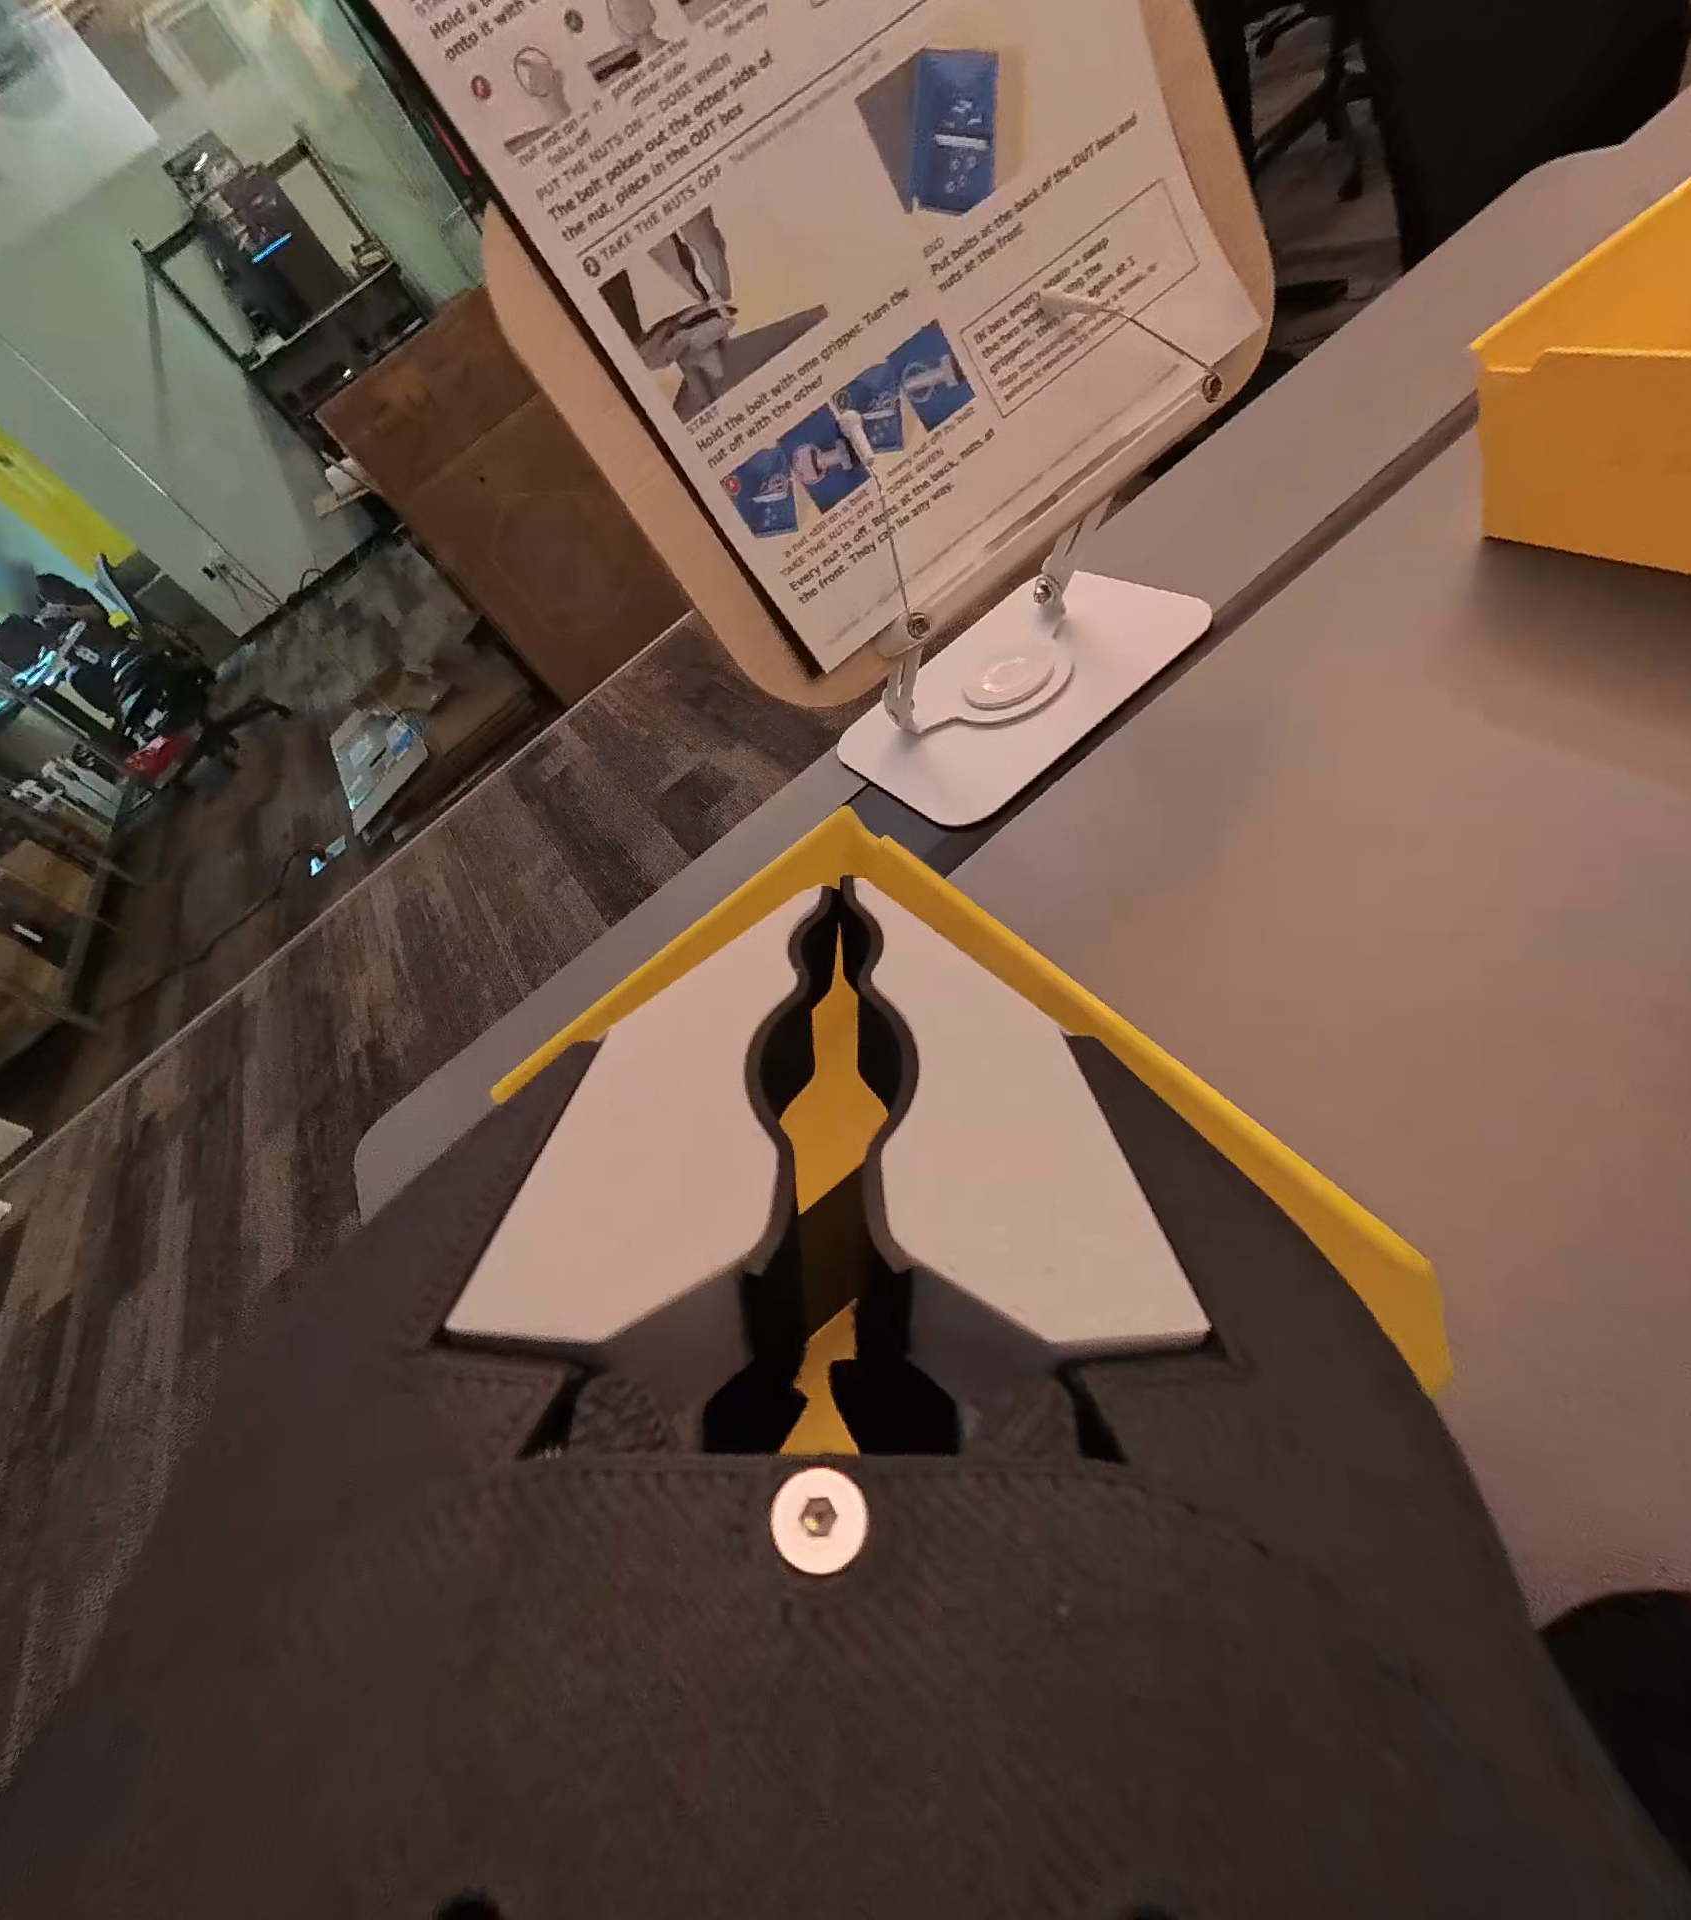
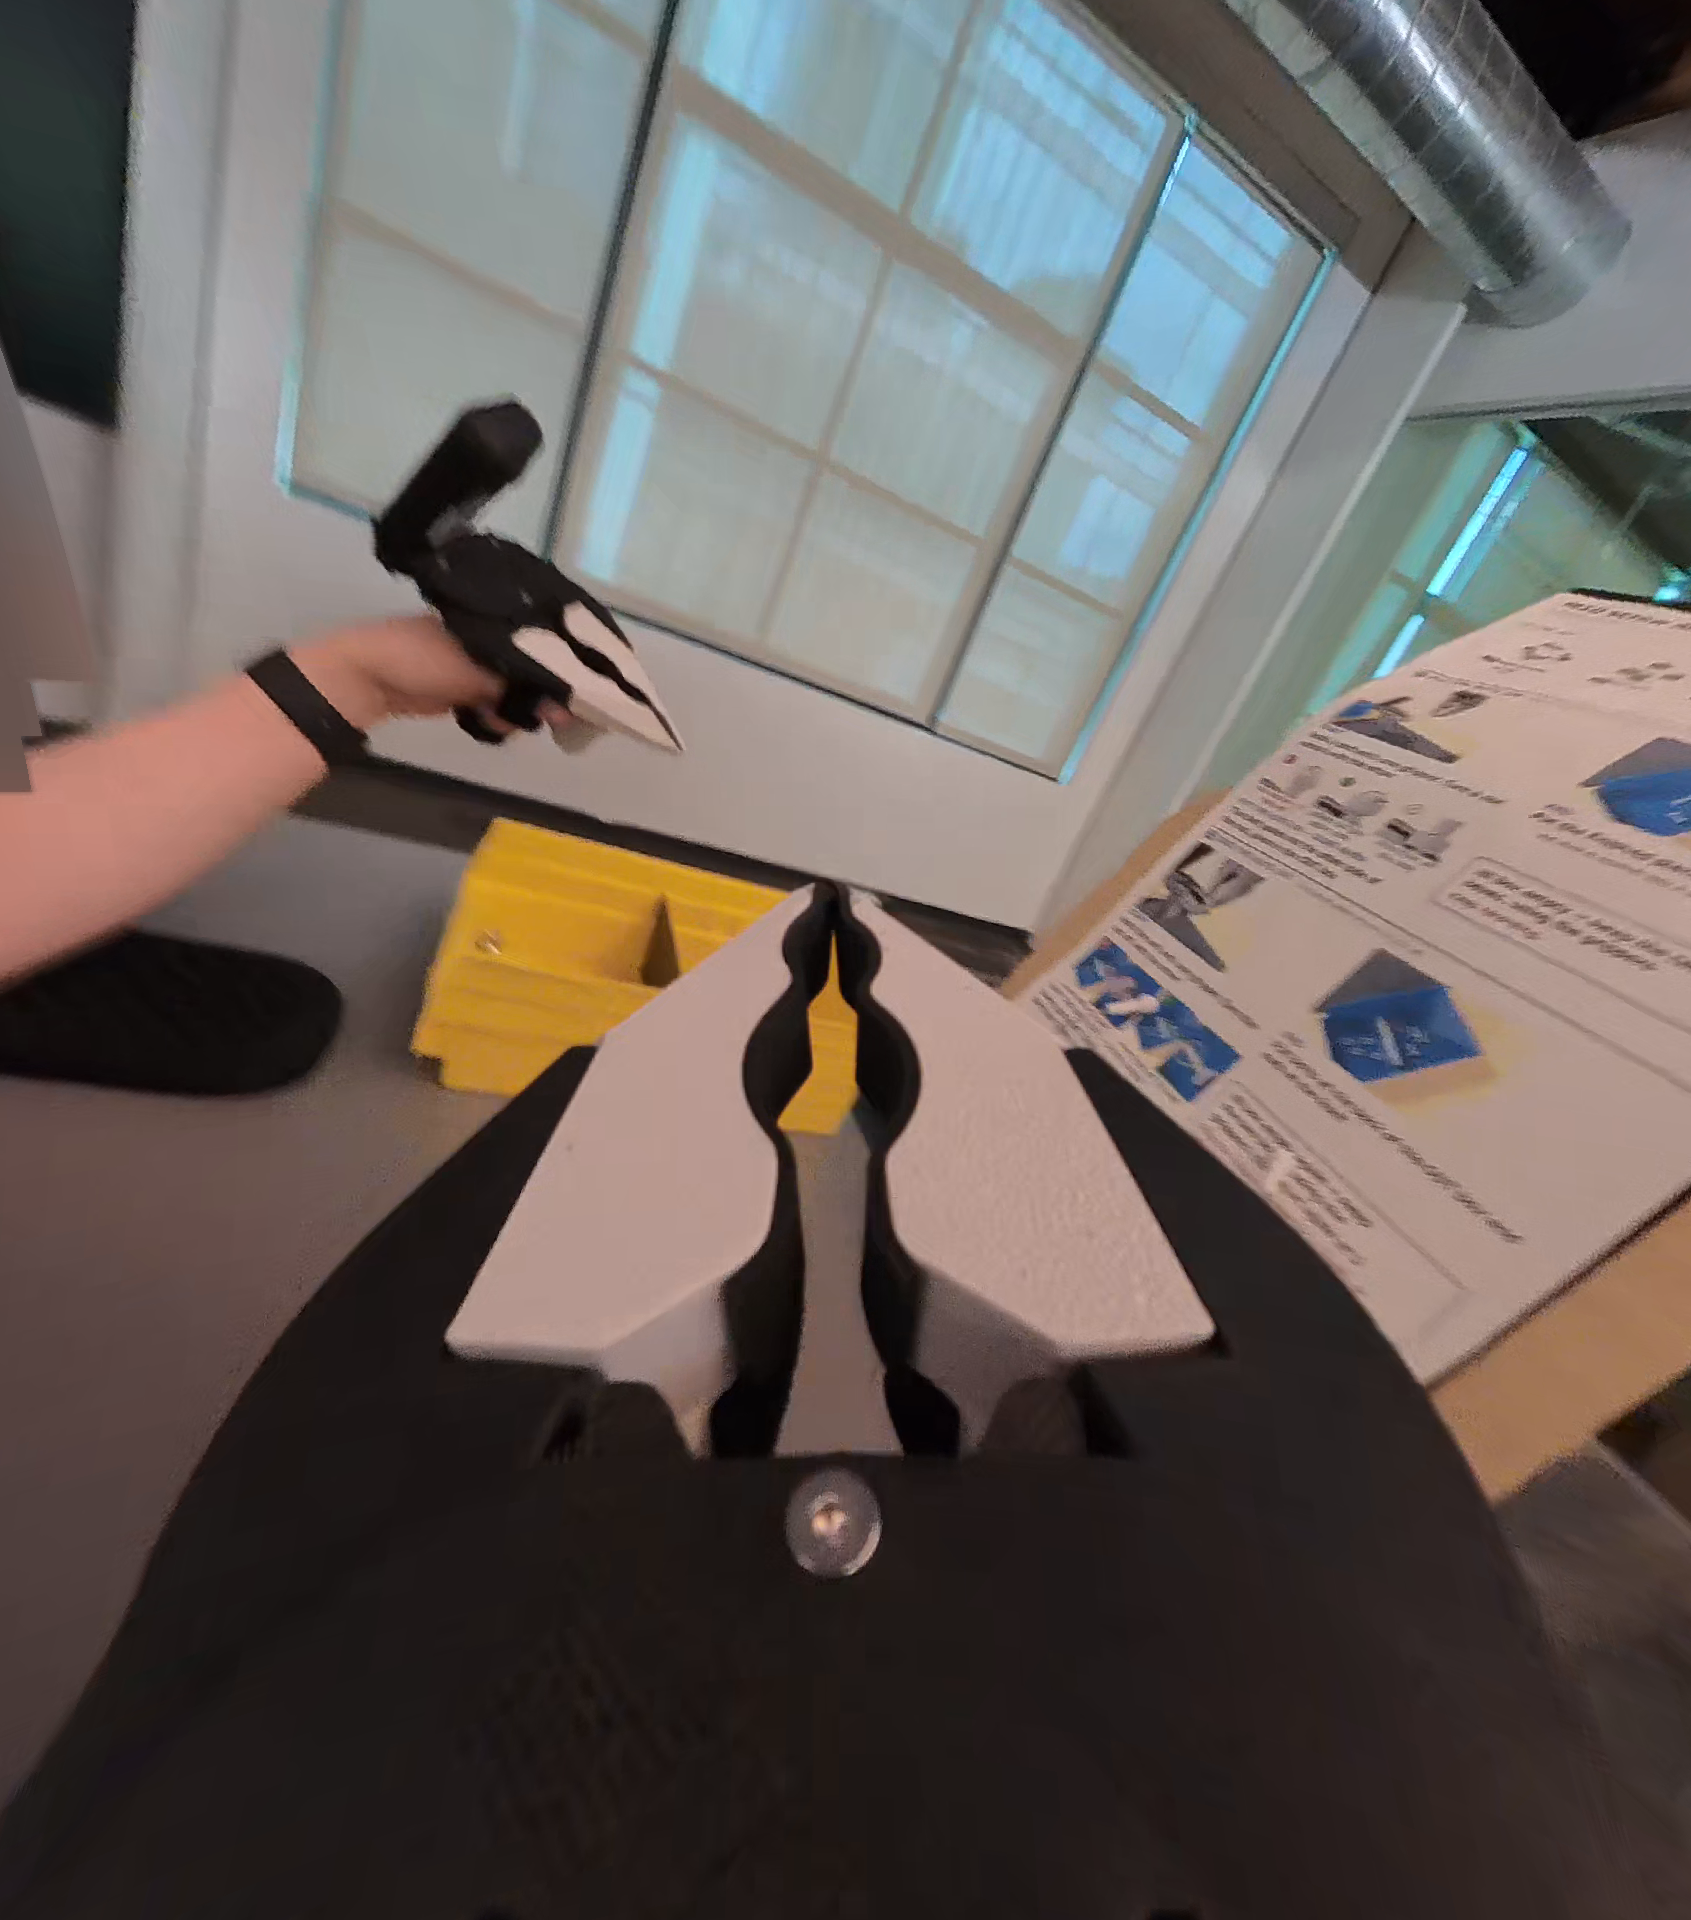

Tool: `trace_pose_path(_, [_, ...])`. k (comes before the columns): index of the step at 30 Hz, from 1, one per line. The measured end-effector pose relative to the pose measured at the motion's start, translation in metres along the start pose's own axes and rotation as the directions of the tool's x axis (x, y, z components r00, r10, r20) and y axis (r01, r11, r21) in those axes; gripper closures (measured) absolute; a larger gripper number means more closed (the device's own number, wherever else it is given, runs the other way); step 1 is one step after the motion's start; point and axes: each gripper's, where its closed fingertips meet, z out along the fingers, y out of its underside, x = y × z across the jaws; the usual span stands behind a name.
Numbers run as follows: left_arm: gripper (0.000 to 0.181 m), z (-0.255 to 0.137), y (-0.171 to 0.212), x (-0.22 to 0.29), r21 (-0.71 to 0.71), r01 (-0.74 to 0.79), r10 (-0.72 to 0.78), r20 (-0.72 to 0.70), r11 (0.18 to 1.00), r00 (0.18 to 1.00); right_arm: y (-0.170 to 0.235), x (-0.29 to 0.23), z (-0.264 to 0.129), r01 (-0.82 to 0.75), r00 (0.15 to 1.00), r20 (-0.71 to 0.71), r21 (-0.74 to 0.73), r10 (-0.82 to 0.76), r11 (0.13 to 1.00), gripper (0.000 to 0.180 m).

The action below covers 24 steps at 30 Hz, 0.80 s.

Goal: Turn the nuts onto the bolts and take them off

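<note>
Nuts and bolts are not showing clearly to us anywhere; only a small metallic glint is peeking from inside the yellow bin, and we cannot tell what it is. We are judging that the parts are lying down in that bin, below its walls.

We are taking the yellow bin as our landmark. It is sitting on the grey tabletop, and a divider is splitting it into compartments, presumably so that bolts and nuts are kept apart. Beyond it and to the right, an instruction sheet on a tilted wooden board is leaning on a white stand, angled so the person can be reading it while working. A second yellow bin is resting well apart, farther to the right.

In the right wrist view, the left tongs are hovering in the air above the landmark bin, gripped in the person's hand, tips together and carrying nothing. Their own view is looking down over a corner of the bin.

The right tongs are pointing toward the bin from the near side, tips nearly touching, empty as well. We are judging that both are poised for reaching in, so no picking is begun yet.
</note>
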Motion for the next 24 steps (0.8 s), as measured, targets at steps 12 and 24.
trace_pose_path(12, [0.181,0.033,0.011,-0.014,0.004,0.000,0.001,-0.229,1.000,0.973,0.065,0.018,-0.002,0.398,0.872,-0.029,-0.536,-0.488,0.744,0.180])
trace_pose_path(24, [0.177,0.116,0.141,0.015,-0.292,-0.461,0.050,-0.800,0.838,0.598,0.127,0.032,-0.010,0.369,0.883,0.056,-0.694,-0.465,0.618,0.180])
